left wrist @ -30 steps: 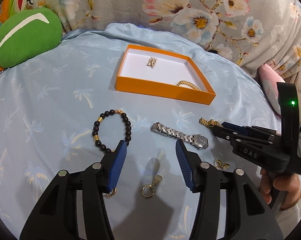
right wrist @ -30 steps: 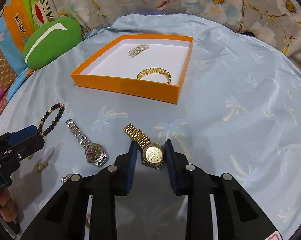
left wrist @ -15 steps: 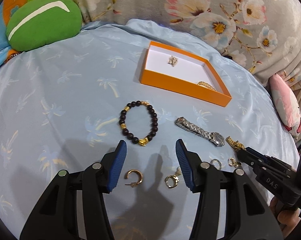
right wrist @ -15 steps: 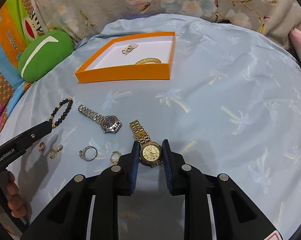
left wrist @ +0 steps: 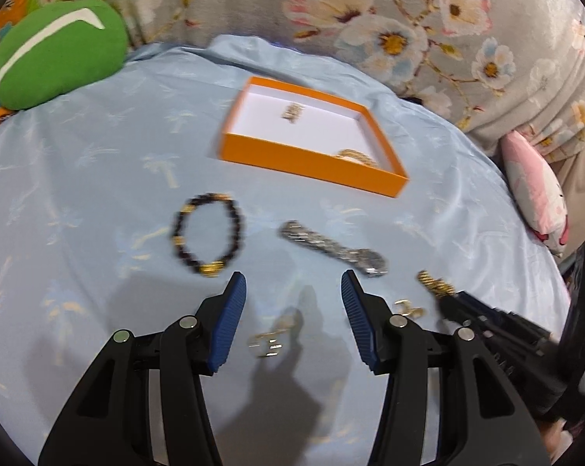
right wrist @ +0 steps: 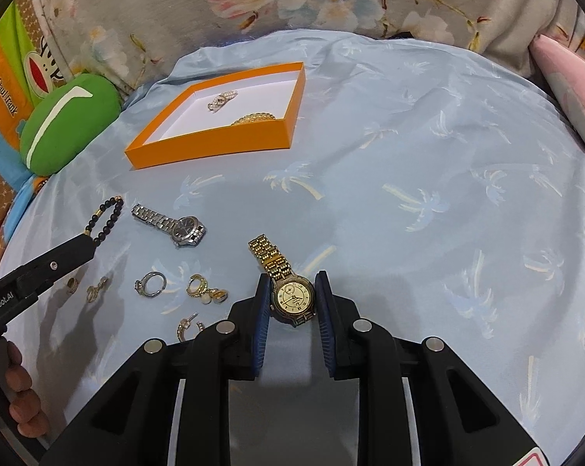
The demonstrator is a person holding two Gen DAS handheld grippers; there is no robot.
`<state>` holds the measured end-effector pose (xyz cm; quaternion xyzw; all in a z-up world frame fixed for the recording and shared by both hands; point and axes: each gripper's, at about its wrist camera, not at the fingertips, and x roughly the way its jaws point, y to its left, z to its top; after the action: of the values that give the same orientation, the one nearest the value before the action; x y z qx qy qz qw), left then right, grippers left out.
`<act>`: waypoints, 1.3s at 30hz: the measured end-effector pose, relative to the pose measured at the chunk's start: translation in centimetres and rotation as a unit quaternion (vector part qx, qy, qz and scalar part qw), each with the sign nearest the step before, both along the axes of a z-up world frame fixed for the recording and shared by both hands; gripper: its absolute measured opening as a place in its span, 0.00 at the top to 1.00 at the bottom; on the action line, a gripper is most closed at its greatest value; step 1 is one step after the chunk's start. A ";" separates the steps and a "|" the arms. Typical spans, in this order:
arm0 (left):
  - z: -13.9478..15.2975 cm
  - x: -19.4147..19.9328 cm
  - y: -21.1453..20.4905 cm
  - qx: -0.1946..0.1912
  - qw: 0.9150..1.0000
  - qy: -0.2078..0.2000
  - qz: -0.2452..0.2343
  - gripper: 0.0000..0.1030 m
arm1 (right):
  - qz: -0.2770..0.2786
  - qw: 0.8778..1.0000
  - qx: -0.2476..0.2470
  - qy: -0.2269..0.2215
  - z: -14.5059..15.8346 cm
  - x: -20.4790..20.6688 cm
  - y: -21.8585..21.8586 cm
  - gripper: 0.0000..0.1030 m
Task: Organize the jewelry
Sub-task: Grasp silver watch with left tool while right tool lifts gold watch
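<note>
Two pieces are already in the orange box (right wrist: pixel 214 145): a pale clip-like piece (right wrist: pixel 222 100) mid-floor and a gold chain bracelet (right wrist: pixel 253 118) against the near wall. Everything else sits loose on the blue sheet (right wrist: pixel 428 163).

Your right gripper (right wrist: pixel 292 303) is clamped on the gold watch (right wrist: pixel 294 299), pads on either side of the case, band trailing toward 11 o'clock. Gripping the rigid case makes sense; the linked band would likely slip or fold. Box is at roughly 11 o'clock from that grip, well apart.

Your left gripper (left wrist: pixel 292 310) has its jaws apart with nothing between them, hanging over a small gold earring (left wrist: pixel 267 343) on the sheet. That view is blurred, so I can't tell the piece exactly. From there: beaded bracelet (left wrist: pixel 207 237) at 10 o'clock, silver watch (left wrist: pixel 335 248) at 1 o'clock.

In the right view, the rings and earrings (right wrist: pixel 176 291) cluster at 9 o'clock of the gold watch. They're small and flat on soft fabric, so expect fiddly pickups.
</note>
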<state>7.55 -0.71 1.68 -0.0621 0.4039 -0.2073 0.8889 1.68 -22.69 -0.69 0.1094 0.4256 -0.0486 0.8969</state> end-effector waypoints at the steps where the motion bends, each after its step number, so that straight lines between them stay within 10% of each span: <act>1: 0.0 0.1 -1.0 -0.002 1.000 0.004 -0.005 0.52 | -0.002 1.000 0.001 0.000 0.0 -0.1 -0.2 0.79; 12: -1.6 4.1 -8.3 0.045 0.997 0.057 0.037 0.52 | -0.007 1.000 0.018 -0.004 0.0 -0.3 -0.9 0.79; 22: -2.1 1.5 -8.5 0.159 0.987 -0.004 0.023 0.51 | 0.000 1.000 0.026 -0.006 0.1 -0.4 -1.1 0.79; 39: -1.8 0.0 -3.6 0.103 0.994 -0.004 0.029 0.55 | 0.010 1.000 0.029 -0.006 0.2 -0.2 -0.8 0.79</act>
<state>7.59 -4.30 -0.16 0.0191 0.4174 -0.1394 0.8978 1.48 -23.46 -0.54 0.1313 0.4228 -0.0271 0.8962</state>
